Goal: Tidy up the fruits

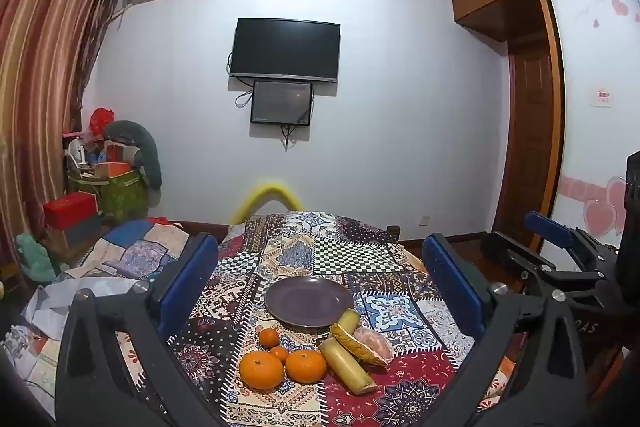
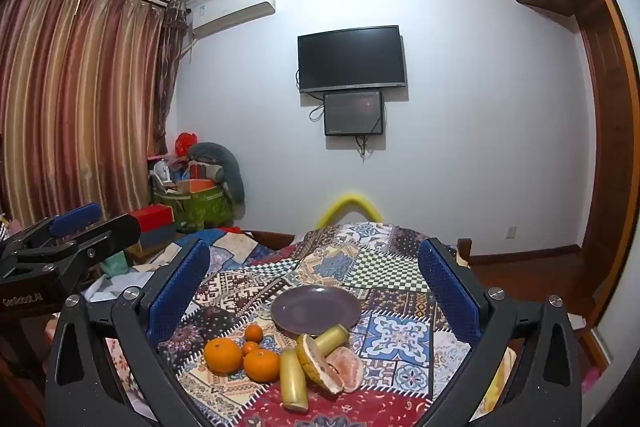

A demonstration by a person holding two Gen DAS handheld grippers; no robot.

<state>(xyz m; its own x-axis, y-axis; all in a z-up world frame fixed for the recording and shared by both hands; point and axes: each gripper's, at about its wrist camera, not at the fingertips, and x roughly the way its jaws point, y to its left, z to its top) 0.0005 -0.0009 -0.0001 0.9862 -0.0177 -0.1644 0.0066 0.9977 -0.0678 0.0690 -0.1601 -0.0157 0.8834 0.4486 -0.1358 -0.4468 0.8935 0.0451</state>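
Note:
A purple plate (image 1: 308, 301) (image 2: 316, 309) lies empty on the patchwork cloth. In front of it lie two large oranges (image 1: 261, 369) (image 2: 223, 355) and two small ones (image 1: 269, 337) (image 2: 253, 332). To their right are two yellow sugarcane pieces (image 1: 346, 365) (image 2: 293, 379) and a peeled pomelo piece with its rind (image 1: 370, 345) (image 2: 332, 367). My left gripper (image 1: 320, 283) is open and empty, held above and short of the fruit. My right gripper (image 2: 316, 287) is open and empty, likewise held back. Each gripper shows at the edge of the other's view.
The cloth covers a table (image 1: 360, 251) (image 2: 384, 267) with a bed quilt (image 1: 132, 247) to the left. A yellow chair back (image 1: 266, 201) stands behind. Boxes and bags (image 2: 192, 195) pile in the left corner by the curtain. A wardrobe (image 1: 528, 131) is at right.

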